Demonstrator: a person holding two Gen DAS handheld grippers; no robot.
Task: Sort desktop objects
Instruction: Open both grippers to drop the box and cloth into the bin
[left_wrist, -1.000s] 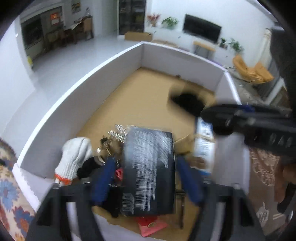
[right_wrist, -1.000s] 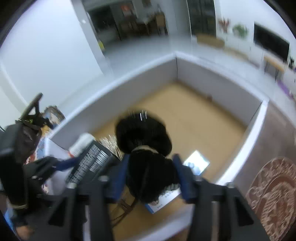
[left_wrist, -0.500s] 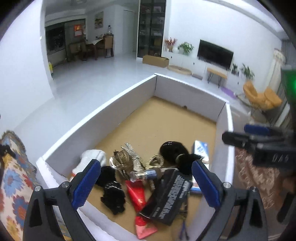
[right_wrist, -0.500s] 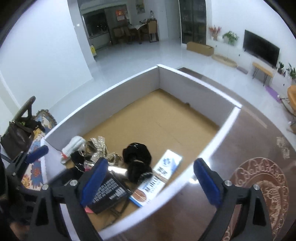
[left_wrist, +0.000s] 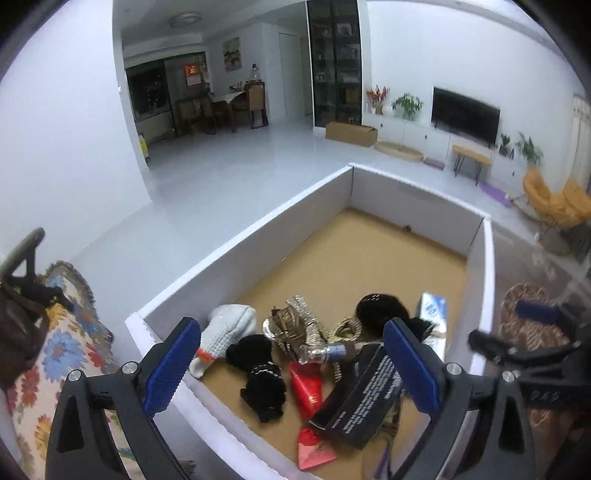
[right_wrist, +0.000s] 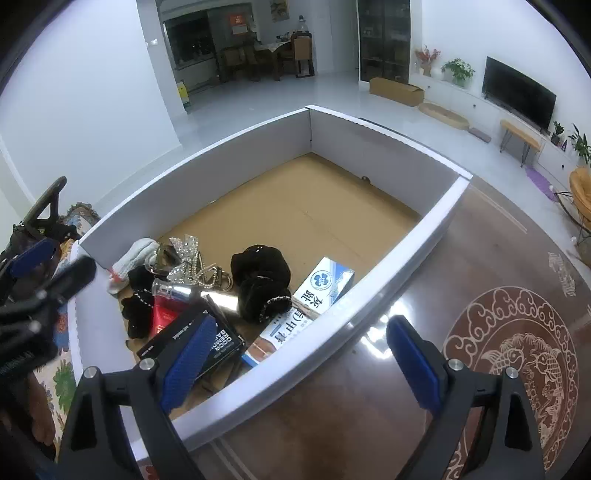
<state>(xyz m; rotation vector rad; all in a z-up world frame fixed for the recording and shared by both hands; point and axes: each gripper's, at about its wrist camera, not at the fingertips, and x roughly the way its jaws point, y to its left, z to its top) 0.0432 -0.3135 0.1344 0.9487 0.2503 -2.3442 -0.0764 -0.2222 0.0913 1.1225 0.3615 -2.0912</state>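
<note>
Both hand-held grippers are hovering spread and empty over a cluttered tray.

Nearest, the left hand-held gripper (left_wrist: 291, 363) and the right hand-held gripper (right_wrist: 295, 354) are standing wide apart with nothing between their blue pads. Just beyond them, the black box (right_wrist: 192, 339) is lying tilted on the pile at the near end of the white-walled tray (right_wrist: 369, 314); it is probably stiff and light, best pinched across its narrow sides. Beside it the black scrunchie (right_wrist: 260, 280) is looking soft and squashy, so any bunched fold should do. The blue-and-white carton (right_wrist: 314, 295) is resting flat against the right wall. The red packet (left_wrist: 306, 387), likely slippery, is lying half buried. Farther back the tray's brown floor is lying bare.
</note>
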